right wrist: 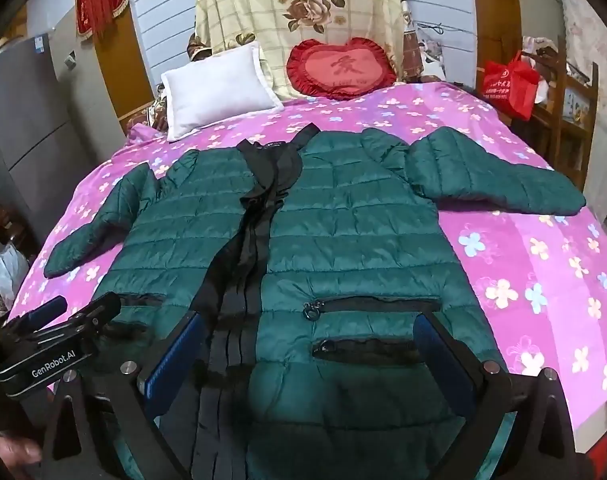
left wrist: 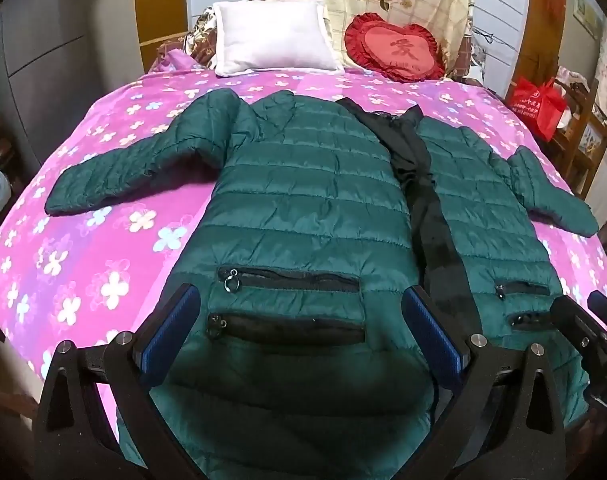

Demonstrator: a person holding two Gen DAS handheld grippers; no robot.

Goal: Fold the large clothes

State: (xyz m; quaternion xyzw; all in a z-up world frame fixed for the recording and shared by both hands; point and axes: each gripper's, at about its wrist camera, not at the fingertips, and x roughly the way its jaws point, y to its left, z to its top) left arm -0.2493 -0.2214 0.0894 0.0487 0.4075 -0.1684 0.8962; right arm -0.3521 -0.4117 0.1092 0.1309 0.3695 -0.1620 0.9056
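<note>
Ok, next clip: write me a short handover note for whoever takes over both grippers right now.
Left gripper: open, holding nothing, poised over the hem of the green puffer jacket.
Right gripper: open, holding nothing, over the hem on its own side.
Jacket lies face up and unzipped on the pink floral bedspread, black lining showing down the middle, both sleeves spread outwards.
Done: laid out flat only.
Left: every fold, sleeves in, then the body.
</note>
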